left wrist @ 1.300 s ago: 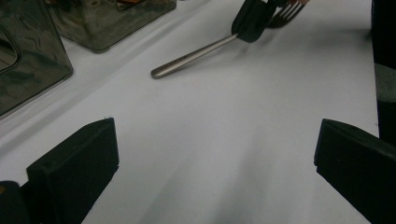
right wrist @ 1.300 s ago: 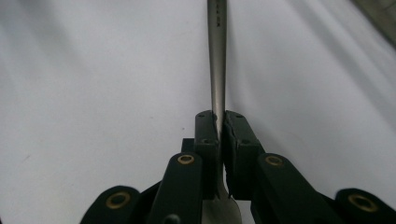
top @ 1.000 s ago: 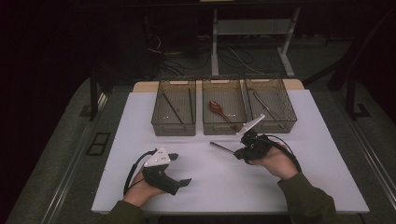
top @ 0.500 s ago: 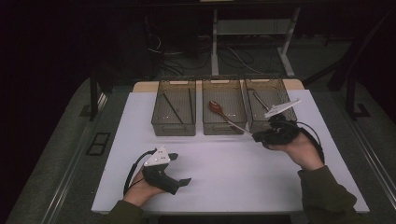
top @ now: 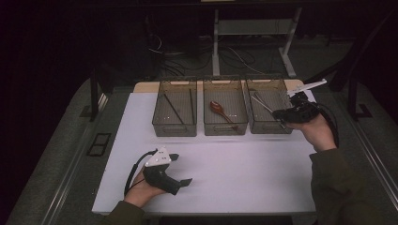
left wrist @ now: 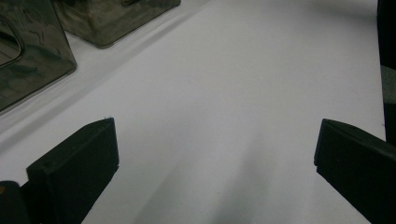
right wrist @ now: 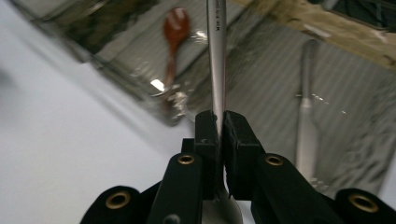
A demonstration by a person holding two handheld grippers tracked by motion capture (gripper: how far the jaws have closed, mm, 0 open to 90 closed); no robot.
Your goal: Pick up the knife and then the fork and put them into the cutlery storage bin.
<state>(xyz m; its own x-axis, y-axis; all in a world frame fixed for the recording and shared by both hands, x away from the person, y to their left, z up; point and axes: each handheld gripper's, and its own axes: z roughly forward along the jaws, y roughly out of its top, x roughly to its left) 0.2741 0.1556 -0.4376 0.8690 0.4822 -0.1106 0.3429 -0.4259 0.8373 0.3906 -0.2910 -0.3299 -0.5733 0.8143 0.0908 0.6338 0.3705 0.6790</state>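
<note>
Right gripper (right wrist: 218, 123) clamps a slim silver metal utensil (right wrist: 216, 51) over the right-hand smoky clear plastic bin (top: 270, 112).

The jaws pinch the utensil's handle; its shaft runs out past the pads above that bin, where another silver metal utensil (right wrist: 304, 130) lies inside. A brown wooden spoon (top: 221, 110) sits in the middle bin (top: 225, 112), and thin dark sticks (top: 174, 108) lie in the left bin (top: 175, 114). The left gripper (left wrist: 215, 154) rests on the near left of the white table mat (top: 244, 168), jaws wide apart, nothing between them.
</note>
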